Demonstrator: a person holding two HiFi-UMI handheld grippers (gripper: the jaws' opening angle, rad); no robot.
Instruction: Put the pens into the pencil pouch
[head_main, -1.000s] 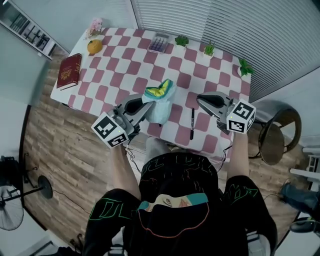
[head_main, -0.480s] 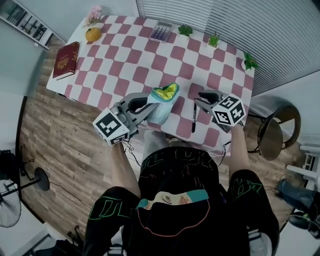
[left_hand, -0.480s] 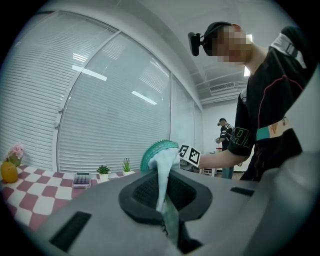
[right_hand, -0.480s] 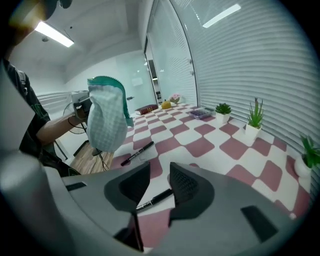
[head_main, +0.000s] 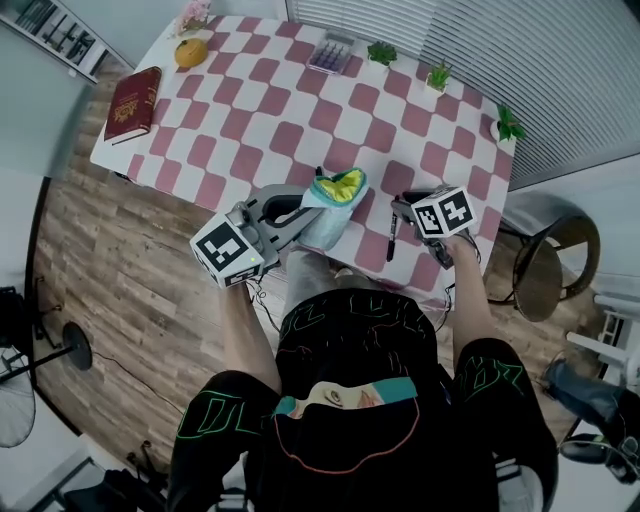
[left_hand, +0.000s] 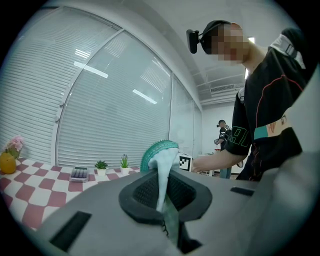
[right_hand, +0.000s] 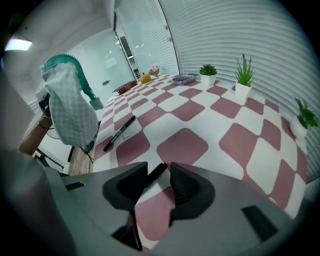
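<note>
The slim black marker pen (right_hand: 156, 175) (head_main: 391, 238) lay flat on the pink-and-white checked tablecloth (head_main: 300, 110), near the table's front edge. One end sat between the jaws of our right gripper (right_hand: 158, 169) (head_main: 402, 208). Those jaws had just been opening and stood spread either side of the pen, with neither pad on it. A second black pen (right_hand: 119, 132) lay parallel to it, further toward the pouch. We could not find this one in the head view, perhaps because the pouch covered it.

We judged both pens light, stiff and smooth, apt to roll or skid on the cloth. They seemed best taken across the barrel near its middle, so that they would not swing.

Our left gripper (left_hand: 162, 200) (head_main: 300, 212), jaws pressed together, pinched one side of the pale blue checked fabric pencil pouch (left_hand: 162, 165) (head_main: 335, 205) (right_hand: 67, 105). It held the pouch up just beside the first pen, with the teal-zipped mouth uppermost. We judged the pouch soft and limp, its mouth likely to sag.

The head view showed yellow lining in the mouth, but we could not tell whether a pen was inside. Along the far edge, small white pots (right_hand: 243, 89) held green plants (right_hand: 207, 69).
</note>
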